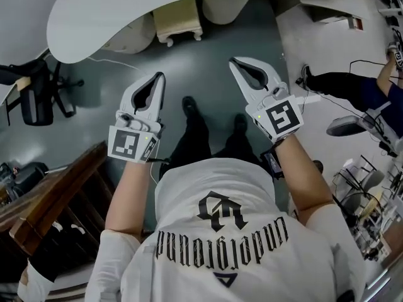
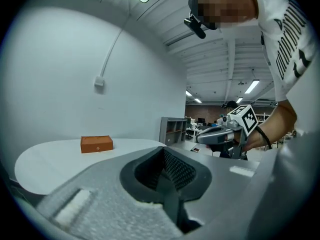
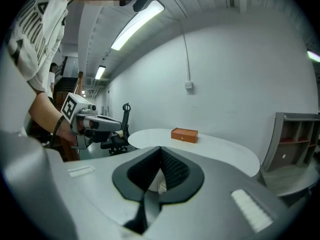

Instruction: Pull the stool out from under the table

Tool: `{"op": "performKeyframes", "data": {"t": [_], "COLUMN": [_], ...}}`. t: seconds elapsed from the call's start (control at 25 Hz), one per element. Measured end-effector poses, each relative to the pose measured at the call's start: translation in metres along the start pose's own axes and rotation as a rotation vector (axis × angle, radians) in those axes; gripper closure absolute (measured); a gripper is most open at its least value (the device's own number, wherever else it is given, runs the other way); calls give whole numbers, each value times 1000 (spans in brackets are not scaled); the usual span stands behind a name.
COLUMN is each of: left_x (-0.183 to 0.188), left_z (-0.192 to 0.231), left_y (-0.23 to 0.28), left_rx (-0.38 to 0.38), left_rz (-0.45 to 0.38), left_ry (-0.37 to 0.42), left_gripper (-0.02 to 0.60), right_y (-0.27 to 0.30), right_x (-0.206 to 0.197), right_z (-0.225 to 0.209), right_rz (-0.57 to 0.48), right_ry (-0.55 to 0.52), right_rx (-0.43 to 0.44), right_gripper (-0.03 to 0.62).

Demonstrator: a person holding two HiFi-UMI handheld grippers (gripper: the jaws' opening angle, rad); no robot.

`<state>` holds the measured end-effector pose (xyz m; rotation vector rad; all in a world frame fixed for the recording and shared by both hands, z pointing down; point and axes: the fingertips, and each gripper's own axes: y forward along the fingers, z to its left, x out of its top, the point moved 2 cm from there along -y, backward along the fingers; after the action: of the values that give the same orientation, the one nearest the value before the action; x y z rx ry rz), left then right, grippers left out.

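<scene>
A cream stool [image 1: 178, 19] with short legs stands half under the white curved table [image 1: 94, 11] at the top of the head view. Both grippers hang in the air over the grey floor, short of the stool and apart from it. My left gripper [image 1: 160, 76] is shut and holds nothing. My right gripper [image 1: 232, 60] is also shut and empty. In the left gripper view the closed jaws [image 2: 162, 153] point over the table top [image 2: 50, 159], where an orange box [image 2: 96, 144] lies. The right gripper view shows its closed jaws [image 3: 160, 150] and the same box [image 3: 184, 134].
Two rounded cream bases [image 1: 135, 38] [image 1: 223, 5] sit under the table beside the stool. A black office chair [image 1: 38, 99] stands at the left, a wooden structure [image 1: 56, 194] at the lower left. Another person's legs [image 1: 343, 83] and cables lie at the right. A grey shelf [image 3: 300, 139] stands beyond the table.
</scene>
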<state>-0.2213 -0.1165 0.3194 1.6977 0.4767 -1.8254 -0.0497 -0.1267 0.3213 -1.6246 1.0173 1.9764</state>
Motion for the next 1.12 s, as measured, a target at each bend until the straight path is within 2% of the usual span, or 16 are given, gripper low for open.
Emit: {"op": "performKeyframes", "data": {"t": [0.28, 0.52, 0.68, 0.88, 1.04, 1.12], "left_x": [-49, -102, -137, -185, -222, -240], "left_z": [38, 58, 76, 105, 118, 123], "left_y": [32, 63, 68, 74, 94, 103], "left_rx": [32, 31, 52, 79, 81, 83], "left_rz": [9, 51, 44, 33, 36, 38], "left_ry": [-5, -8, 3, -7, -17, -20], "left_gripper": [572, 514, 480, 399, 339, 304], "right_y": [47, 80, 107, 141, 163, 172], "right_x": [-35, -77, -114, -163, -205, -231], "right_z": [-12, -34, -31, -22, -29, -32], "right_rz": [37, 31, 25, 39, 45, 76], "right_ry": [17, 27, 32, 27, 13, 5], "right_rx": [-12, -21, 23, 48, 58, 72], "right_gripper": [589, 567, 524, 465, 376, 355]}}
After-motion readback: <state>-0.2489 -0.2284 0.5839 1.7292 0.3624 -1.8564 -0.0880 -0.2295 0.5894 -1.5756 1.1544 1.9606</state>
